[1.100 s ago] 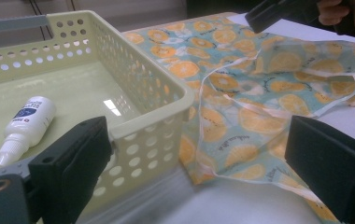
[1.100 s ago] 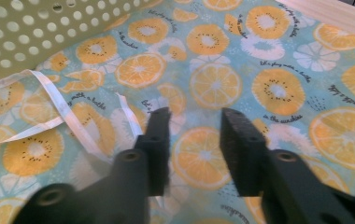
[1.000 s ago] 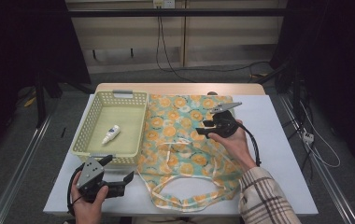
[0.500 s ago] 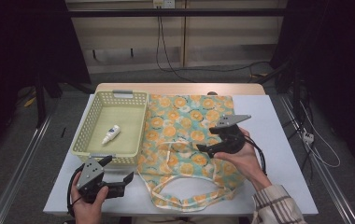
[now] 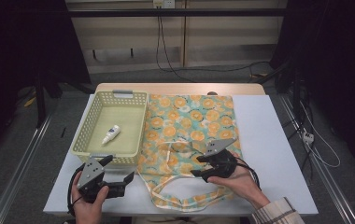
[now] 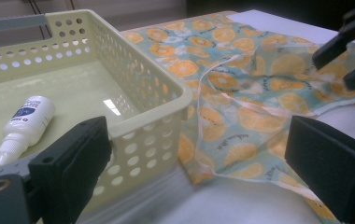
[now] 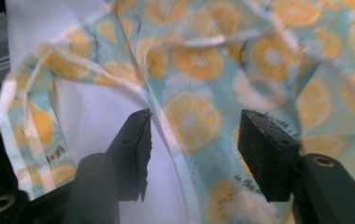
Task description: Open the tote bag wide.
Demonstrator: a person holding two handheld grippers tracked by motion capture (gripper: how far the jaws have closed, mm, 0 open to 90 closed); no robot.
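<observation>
A tote bag printed with orange slices lies flat on the white table, its strap handles looped toward the front edge. My right gripper hovers open over the bag's front part, jaws pointing left. In the right gripper view the gripper straddles the bag's hem and a strap, holding nothing. My left gripper stands open at the front left, just before the basket. The left gripper view has its jaws wide apart around the basket corner and the bag's edge.
A small white bottle lies inside the pale yellow perforated basket, also seen as the bottle on the basket floor. The right gripper shows at the top right of the left gripper view. Bare table lies right of the bag.
My right gripper has moved from the bag's middle right down toward the front, near the handles. The left gripper has stayed put.
</observation>
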